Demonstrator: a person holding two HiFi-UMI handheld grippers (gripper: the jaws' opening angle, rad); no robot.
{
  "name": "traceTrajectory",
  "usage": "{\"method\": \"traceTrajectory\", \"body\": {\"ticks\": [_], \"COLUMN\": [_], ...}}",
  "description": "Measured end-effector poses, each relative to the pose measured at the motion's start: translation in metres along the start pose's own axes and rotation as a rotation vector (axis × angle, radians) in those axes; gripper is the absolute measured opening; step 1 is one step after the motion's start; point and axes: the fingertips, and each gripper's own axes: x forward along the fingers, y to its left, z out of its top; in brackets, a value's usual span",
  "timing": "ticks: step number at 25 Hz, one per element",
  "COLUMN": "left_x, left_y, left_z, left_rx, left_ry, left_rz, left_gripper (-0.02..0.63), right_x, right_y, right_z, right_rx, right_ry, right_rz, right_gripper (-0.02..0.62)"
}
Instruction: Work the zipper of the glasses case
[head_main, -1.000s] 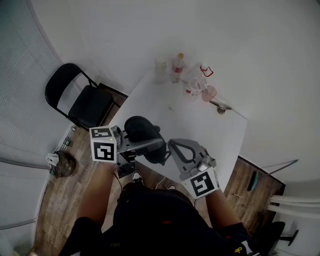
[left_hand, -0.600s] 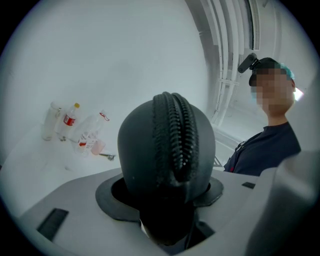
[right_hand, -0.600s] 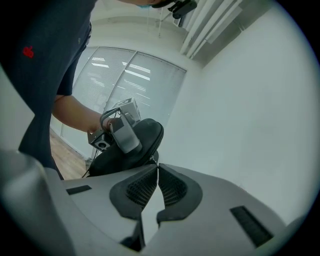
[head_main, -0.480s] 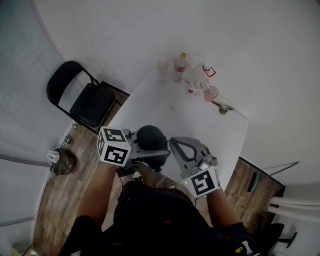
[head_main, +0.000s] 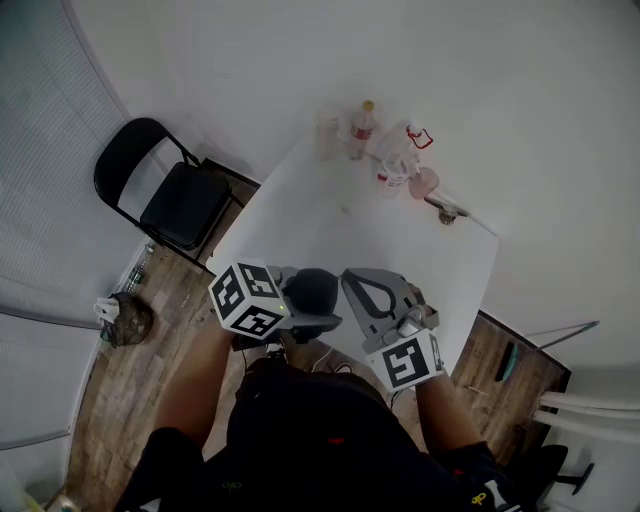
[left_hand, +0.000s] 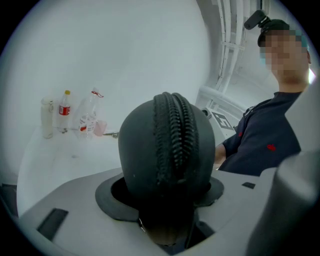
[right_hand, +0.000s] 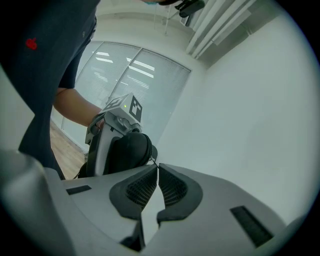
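A black oval glasses case (head_main: 312, 290) hangs over the near edge of the white table, with my left gripper (head_main: 318, 316) shut on it. In the left gripper view the case (left_hand: 145, 150) fills the space between the jaws, its closed zipper (left_hand: 172, 135) running up the middle. My right gripper (head_main: 348, 278) sits just right of the case with its jaws shut. In the right gripper view its tips (right_hand: 156, 167) meet at the case's edge and pinch a thin zipper pull (right_hand: 152, 159). The case (right_hand: 125, 150) lies just beyond the tips.
The white table (head_main: 400, 250) carries bottles (head_main: 360, 125), a clear pitcher (head_main: 400, 160) and a pink cup (head_main: 422, 185) at its far end. A black folding chair (head_main: 170, 195) stands left of the table. A small bag (head_main: 125, 325) lies on the wooden floor.
My left gripper has carried the case to the right and nearer the person, turning as it went, so less of the case shows. The right gripper has kept still.
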Motion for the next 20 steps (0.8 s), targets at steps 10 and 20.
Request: {"method": "traceTrajectory", "body": {"ticks": [10, 20], "left_x": [0.01, -0.003], "left_y": [0.008, 0.011], "left_z": [-0.033, -0.017], "left_rx": [0.051, 0.182], "left_ry": [0.168, 0.016], "left_rz": [0.064, 0.105], "left_gripper": [0.262, 0.262], "right_x": [0.005, 0.002], "right_y": [0.014, 0.006], "right_z": [-0.001, -0.003], "right_rx": [-0.072, 0.08], "right_ry": [0.014, -0.054], "right_rz": [0.039, 0.083], "right_gripper": [0.021, 0.023]}}
